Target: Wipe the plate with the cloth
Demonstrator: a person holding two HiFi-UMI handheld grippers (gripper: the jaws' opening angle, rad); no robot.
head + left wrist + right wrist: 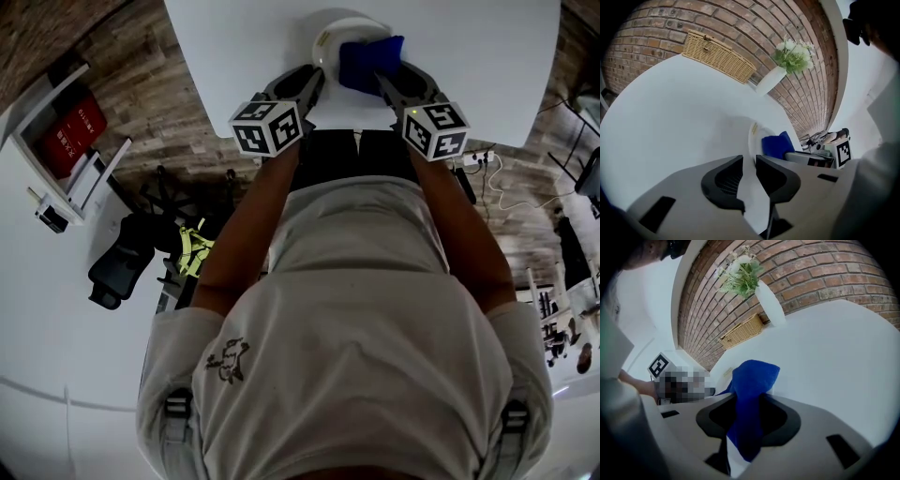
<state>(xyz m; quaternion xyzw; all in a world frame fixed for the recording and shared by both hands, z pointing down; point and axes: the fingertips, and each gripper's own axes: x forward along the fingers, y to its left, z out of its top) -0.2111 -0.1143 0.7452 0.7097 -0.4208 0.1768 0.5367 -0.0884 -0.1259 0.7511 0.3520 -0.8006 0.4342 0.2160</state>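
A white plate (pixel 328 36) lies on the white table (pixel 234 56), close to the near edge. A blue cloth (pixel 368 58) rests over the plate's right side. My right gripper (pixel 747 413) is shut on the cloth (pixel 752 380), which bunches up out of its jaws. My left gripper (pixel 749 171) sits just short of the plate (pixel 753 137), jaws apart with a narrow white gap and nothing gripped. In the left gripper view the cloth (pixel 776 145) lies right of the plate. In the head view the left gripper (pixel 314 82) and right gripper (pixel 386 80) flank the plate.
A wicker basket (pixel 717 54) and a white vase of flowers (pixel 780 70) stand at the table's far side against a brick wall. Bare tabletop spreads left of the plate. A black office chair (pixel 122 262) stands on the floor to my left.
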